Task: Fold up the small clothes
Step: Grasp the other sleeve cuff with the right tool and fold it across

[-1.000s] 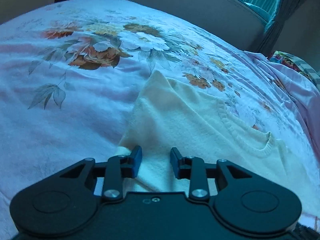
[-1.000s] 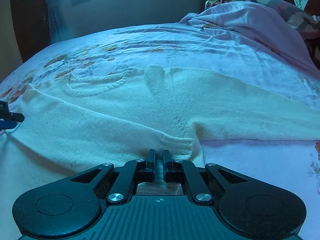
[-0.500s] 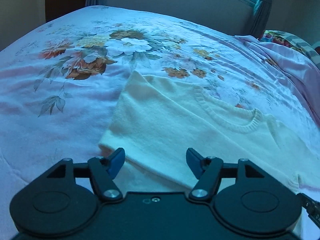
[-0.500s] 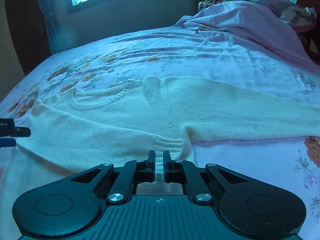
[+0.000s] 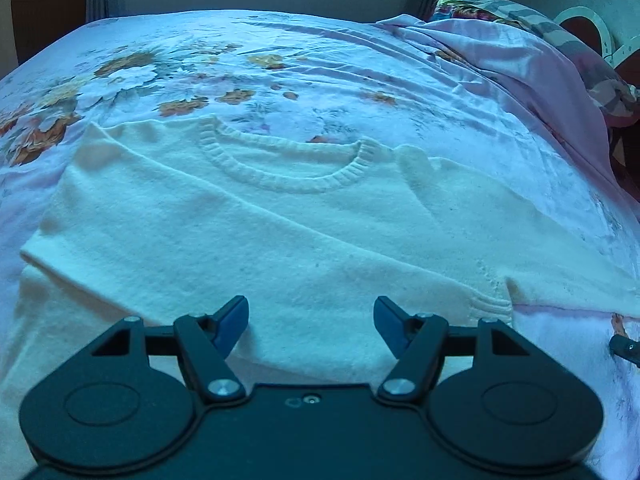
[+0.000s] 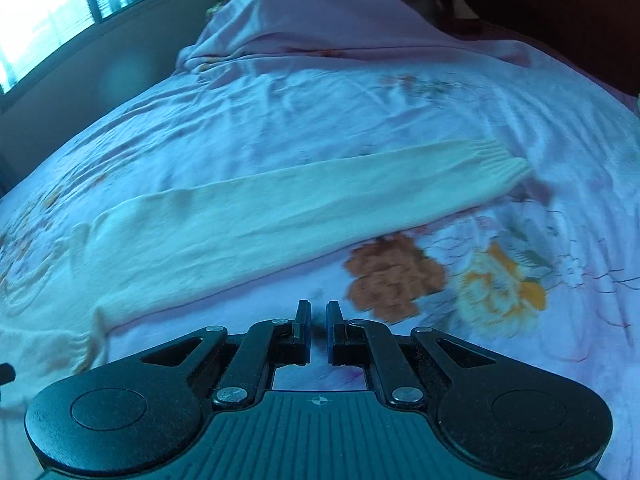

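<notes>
Left wrist view: the cream sweater (image 5: 280, 224) was seen spread flat on the floral bed sheet (image 5: 280, 64), neckline (image 5: 288, 168) facing away; the left claw (image 5: 311, 320) was held wide apart above its lower edge, gripping nothing. Right wrist view: one sleeve (image 6: 304, 200) was stretched across the sheet; the right claw (image 6: 318, 320) was nearly closed, empty, above bare sheet.

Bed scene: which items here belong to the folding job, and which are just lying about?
Job:
cream sweater
its outstretched sleeve
left gripper, open
right gripper, nearly closed, empty

Lying about:
floral bedsheet
pink blanket
patterned pillow
</notes>
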